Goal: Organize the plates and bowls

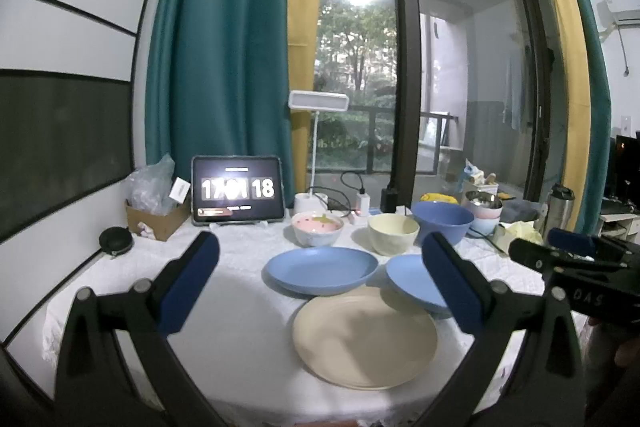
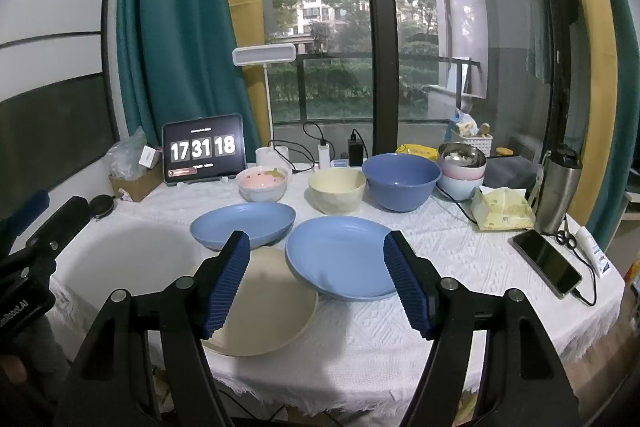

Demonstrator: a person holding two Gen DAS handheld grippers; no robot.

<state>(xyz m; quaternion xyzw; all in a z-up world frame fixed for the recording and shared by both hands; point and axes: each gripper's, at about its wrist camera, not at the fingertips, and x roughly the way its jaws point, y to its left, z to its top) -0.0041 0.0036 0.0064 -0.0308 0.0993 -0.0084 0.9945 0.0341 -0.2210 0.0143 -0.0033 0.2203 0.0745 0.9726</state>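
On the white tablecloth lie a cream plate (image 1: 364, 337) (image 2: 260, 303) and two blue plates (image 1: 322, 269) (image 1: 412, 281), also in the right wrist view (image 2: 242, 225) (image 2: 340, 259). Behind them stand a pink strawberry bowl (image 1: 317, 227) (image 2: 262, 183), a cream bowl (image 1: 393, 233) (image 2: 337, 189) and a large blue bowl (image 1: 442, 221) (image 2: 401, 179). My left gripper (image 1: 320, 275) is open and empty above the plates. My right gripper (image 2: 316, 279) is open and empty, hovering over the right blue plate; it shows at the left wrist view's right edge (image 1: 572, 247).
A tablet clock (image 2: 204, 149), desk lamp (image 2: 264, 55), cardboard box (image 2: 134, 183) and chargers line the back. Stacked bowls with a steel one (image 2: 462, 167), a tissue pack (image 2: 502, 213), a steel flask (image 2: 558, 187) and a phone (image 2: 546, 263) sit at the right.
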